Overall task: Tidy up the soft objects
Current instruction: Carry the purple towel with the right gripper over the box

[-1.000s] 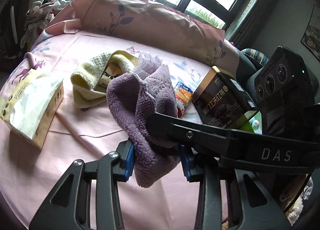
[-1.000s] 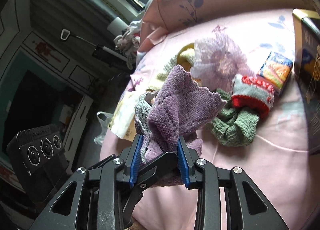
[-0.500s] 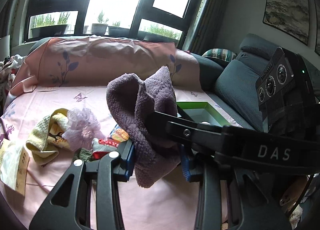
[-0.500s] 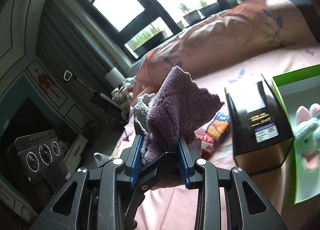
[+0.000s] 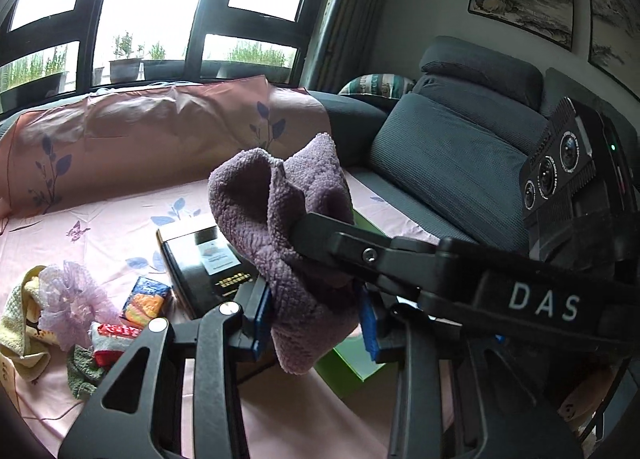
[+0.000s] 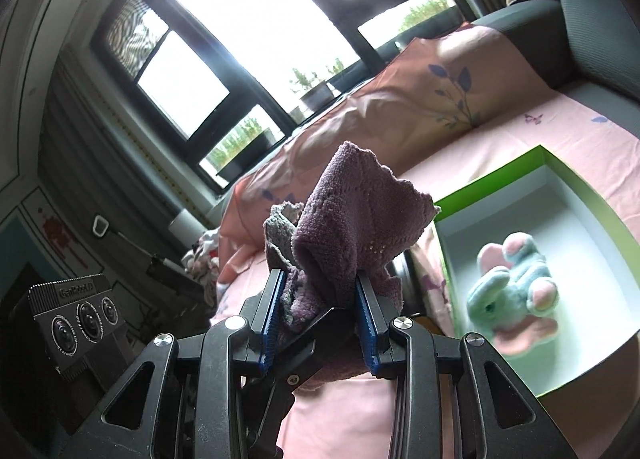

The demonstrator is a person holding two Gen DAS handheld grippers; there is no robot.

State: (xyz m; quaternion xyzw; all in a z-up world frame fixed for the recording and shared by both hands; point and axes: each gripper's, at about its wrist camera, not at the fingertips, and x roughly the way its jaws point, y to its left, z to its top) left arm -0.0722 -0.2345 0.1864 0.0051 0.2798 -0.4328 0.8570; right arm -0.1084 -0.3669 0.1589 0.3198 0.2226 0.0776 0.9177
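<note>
A purple knitted towel (image 5: 280, 211) hangs bunched in the air above the pink bedsheet. My left gripper (image 5: 316, 319) is shut on its lower part, blue pads pressing both sides. My right gripper (image 6: 320, 299) is shut on the same purple towel (image 6: 352, 219), and one of its fingers (image 5: 320, 231) reaches in from the right in the left wrist view. An open green box (image 6: 500, 175) with a white inside lies just right of the towel. In it lies a pale blue and pink plush toy (image 6: 512, 291).
A black box (image 5: 208, 259) stands left of the green box (image 5: 348, 363). Further left lie a snack packet (image 5: 144, 301), a lilac mesh puff (image 5: 68, 299), a yellow towel (image 5: 16, 315), a red-and-white sock (image 5: 112, 339) and a green cloth (image 5: 82, 375). A grey sofa (image 5: 448, 163) borders the right.
Both grippers, still shut on the purple towel, have swung up and to the right, away from the pile of cloths. The green box with the plush toy has come into view.
</note>
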